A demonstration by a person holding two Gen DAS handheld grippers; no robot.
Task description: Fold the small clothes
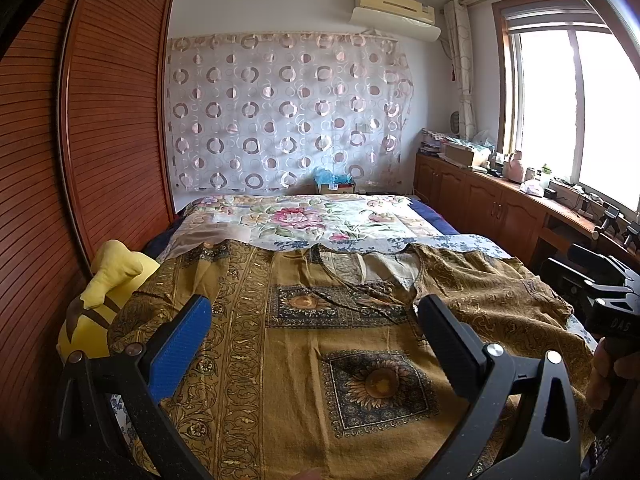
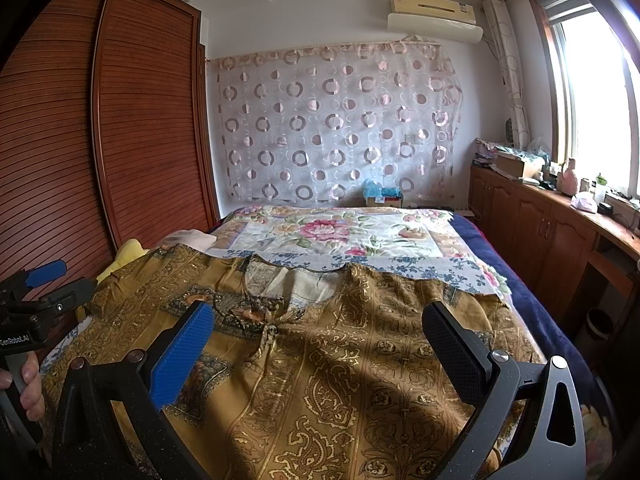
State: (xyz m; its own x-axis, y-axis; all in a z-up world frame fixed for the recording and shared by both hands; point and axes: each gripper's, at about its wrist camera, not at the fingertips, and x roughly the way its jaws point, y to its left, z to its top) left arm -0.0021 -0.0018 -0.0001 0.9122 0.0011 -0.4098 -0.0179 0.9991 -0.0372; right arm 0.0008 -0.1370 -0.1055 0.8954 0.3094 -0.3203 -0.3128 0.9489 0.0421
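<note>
A mustard-brown patterned garment [image 1: 304, 344] lies spread flat on the bed, neckline toward the far end; it also shows in the right wrist view [image 2: 340, 360]. My left gripper [image 1: 316, 320] is open and empty, hovering above the garment's left half. My right gripper [image 2: 318, 330] is open and empty above the garment's right half. The right gripper's body [image 1: 608, 304] shows at the right edge of the left wrist view. The left gripper's body [image 2: 36, 304] shows at the left edge of the right wrist view.
A floral bedspread [image 1: 312, 220] covers the far part of the bed. A yellow plush toy [image 1: 104, 296] lies at the bed's left edge by the wooden wardrobe [image 1: 100, 140]. A wooden cabinet [image 2: 540, 232] with clutter runs along the right wall under the window.
</note>
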